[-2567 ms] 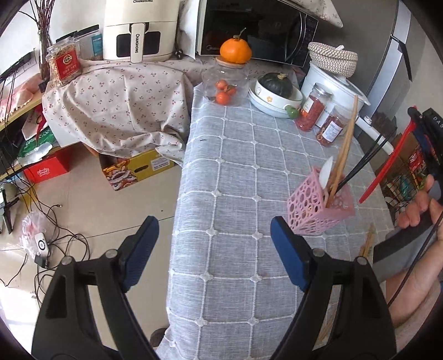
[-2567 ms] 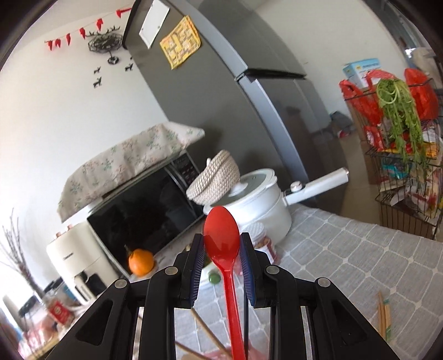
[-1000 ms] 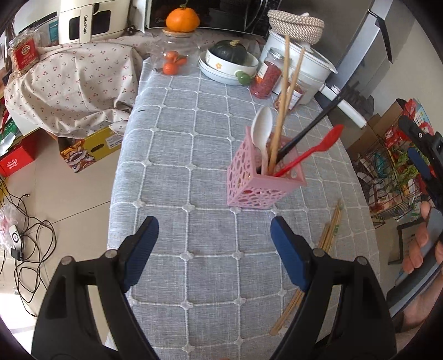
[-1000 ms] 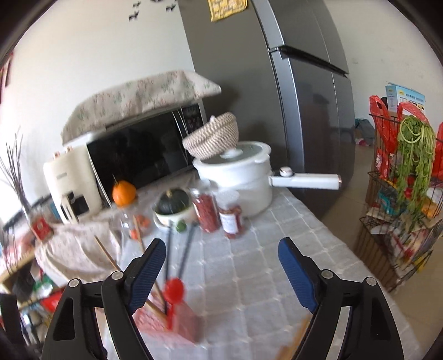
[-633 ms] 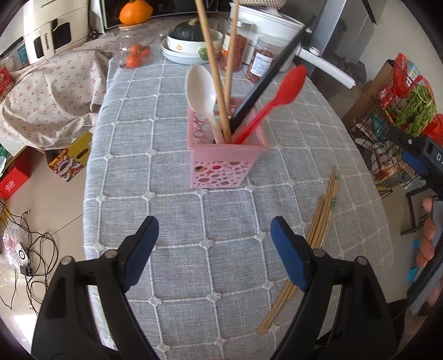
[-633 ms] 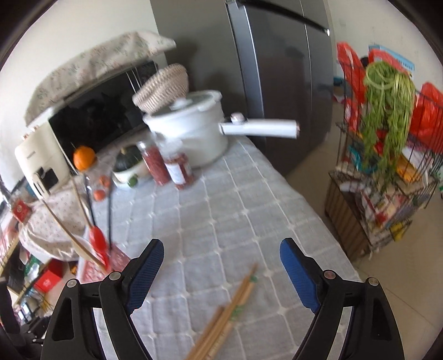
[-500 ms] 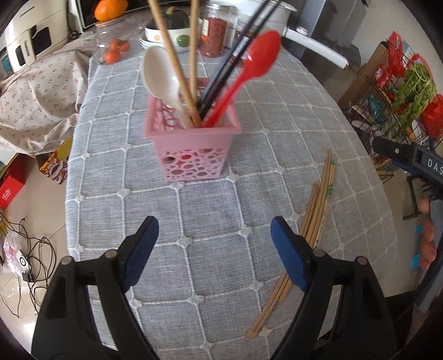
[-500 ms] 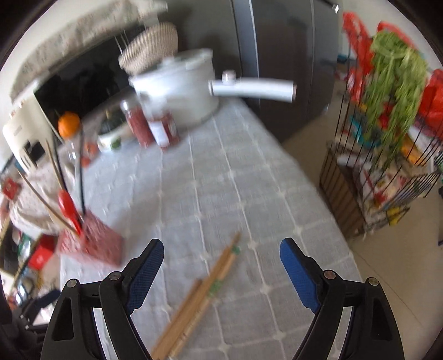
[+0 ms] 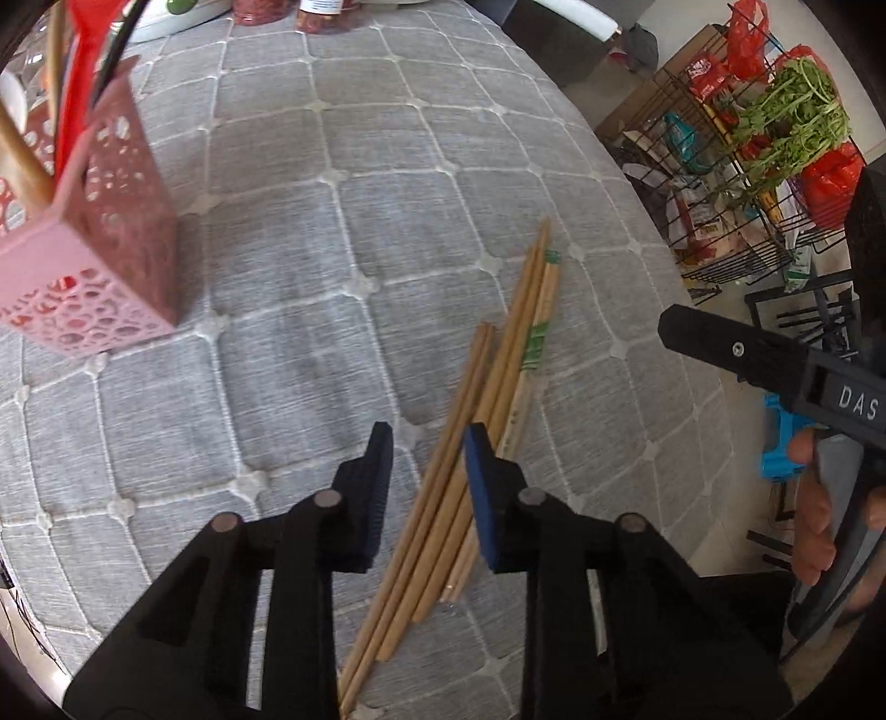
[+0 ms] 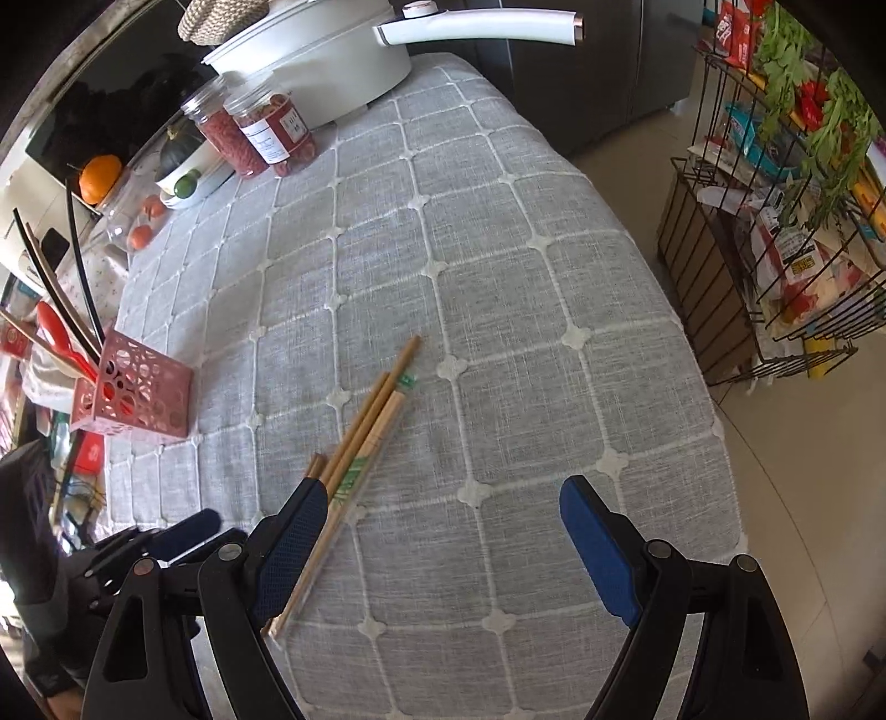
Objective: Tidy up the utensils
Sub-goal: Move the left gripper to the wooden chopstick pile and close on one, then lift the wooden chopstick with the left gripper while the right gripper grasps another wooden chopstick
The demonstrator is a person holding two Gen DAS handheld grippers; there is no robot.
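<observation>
Several wooden chopsticks (image 9: 501,382) lie loose on the grey checked tablecloth, also in the right wrist view (image 10: 362,432). My left gripper (image 9: 426,459) is low over their near ends, its jaws narrowed around some of them, not clamped. The pink perforated holder (image 9: 105,260) stands to the left with a red spoon (image 9: 83,83), black chopsticks and wooden chopsticks in it; it also shows in the right wrist view (image 10: 138,393). My right gripper (image 10: 437,526) is wide open and empty above the table's near right part.
Two red-filled jars (image 10: 260,133), a white pot with a long handle (image 10: 343,50), a bowl with a squash and a tomato jar stand at the far end. A wire rack (image 10: 775,183) with bags and greens stands right of the table edge.
My left gripper has dropped down to the loose chopsticks and its jaws have narrowed around them. My right gripper has swung down over the table, still open; earlier it released the red spoon into the holder.
</observation>
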